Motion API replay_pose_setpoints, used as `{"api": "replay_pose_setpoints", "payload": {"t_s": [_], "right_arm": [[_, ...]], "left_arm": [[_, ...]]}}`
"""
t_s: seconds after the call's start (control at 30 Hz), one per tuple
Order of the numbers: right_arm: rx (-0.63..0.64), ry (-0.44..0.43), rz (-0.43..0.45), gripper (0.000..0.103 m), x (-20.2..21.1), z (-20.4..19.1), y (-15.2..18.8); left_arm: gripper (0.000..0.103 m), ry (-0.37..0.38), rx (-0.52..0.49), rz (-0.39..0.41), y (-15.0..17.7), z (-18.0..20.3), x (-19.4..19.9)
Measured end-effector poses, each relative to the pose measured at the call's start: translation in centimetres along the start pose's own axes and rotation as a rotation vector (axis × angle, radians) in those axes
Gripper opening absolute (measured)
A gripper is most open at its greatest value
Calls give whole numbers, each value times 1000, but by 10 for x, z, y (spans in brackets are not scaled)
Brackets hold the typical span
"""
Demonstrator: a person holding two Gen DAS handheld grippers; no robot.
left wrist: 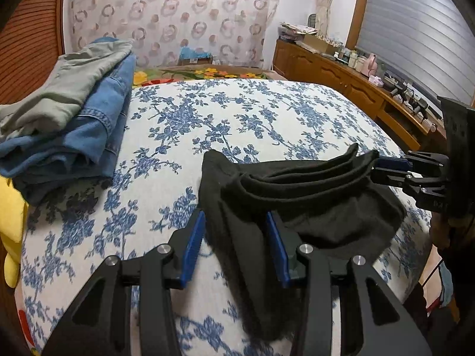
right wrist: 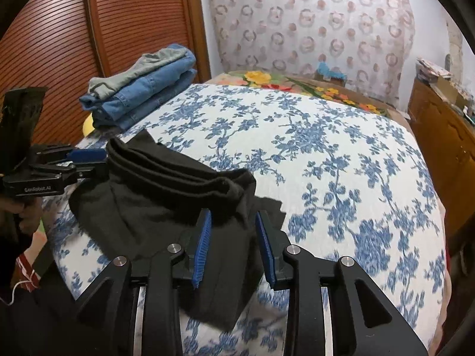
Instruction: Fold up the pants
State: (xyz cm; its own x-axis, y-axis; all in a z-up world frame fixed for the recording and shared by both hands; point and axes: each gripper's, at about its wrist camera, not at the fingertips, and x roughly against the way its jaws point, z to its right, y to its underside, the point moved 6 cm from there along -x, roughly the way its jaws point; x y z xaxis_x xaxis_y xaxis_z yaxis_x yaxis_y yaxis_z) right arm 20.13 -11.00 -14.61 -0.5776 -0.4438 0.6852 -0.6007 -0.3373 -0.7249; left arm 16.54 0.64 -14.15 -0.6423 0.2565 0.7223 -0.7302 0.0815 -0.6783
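You see black pants (left wrist: 299, 207) on a white bedspread (left wrist: 267, 112) patterned with blue flowers, beside blue denim (left wrist: 98, 124) under a grey-green garment (left wrist: 68, 89).

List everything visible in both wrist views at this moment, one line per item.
pants: one, black, partly folded, held over the near edge of the bed
bedspread: one, white with blue flowers, covering the bed
folded clothes: one stack, grey-green on blue denim, far left corner of the bed
yellow item: one, beside the stack, unclear what
cabinet: one, brown wood, right wall, cluttered top
left tool: one, black with blue pads, fabric between them
right tool: one, same, fabric between pads
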Motion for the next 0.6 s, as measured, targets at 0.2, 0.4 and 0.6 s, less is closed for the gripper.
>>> {"api": "replay_pose_setpoints", "payload": {"t_s": [0.2,0.4,0.6], "right_arm": [[12,-13,-21,30,-17,5,-10],[0,-55,-31,30,-30,9,-21],[-36,-101,-67,29,-43,13,-21]], "left_arm": [[41,9,-6,-16,-10,-2,-16],[42,15,-1,-21,-16,-7,-22],[42,24,11,-23,-15,-9,-24]]}}
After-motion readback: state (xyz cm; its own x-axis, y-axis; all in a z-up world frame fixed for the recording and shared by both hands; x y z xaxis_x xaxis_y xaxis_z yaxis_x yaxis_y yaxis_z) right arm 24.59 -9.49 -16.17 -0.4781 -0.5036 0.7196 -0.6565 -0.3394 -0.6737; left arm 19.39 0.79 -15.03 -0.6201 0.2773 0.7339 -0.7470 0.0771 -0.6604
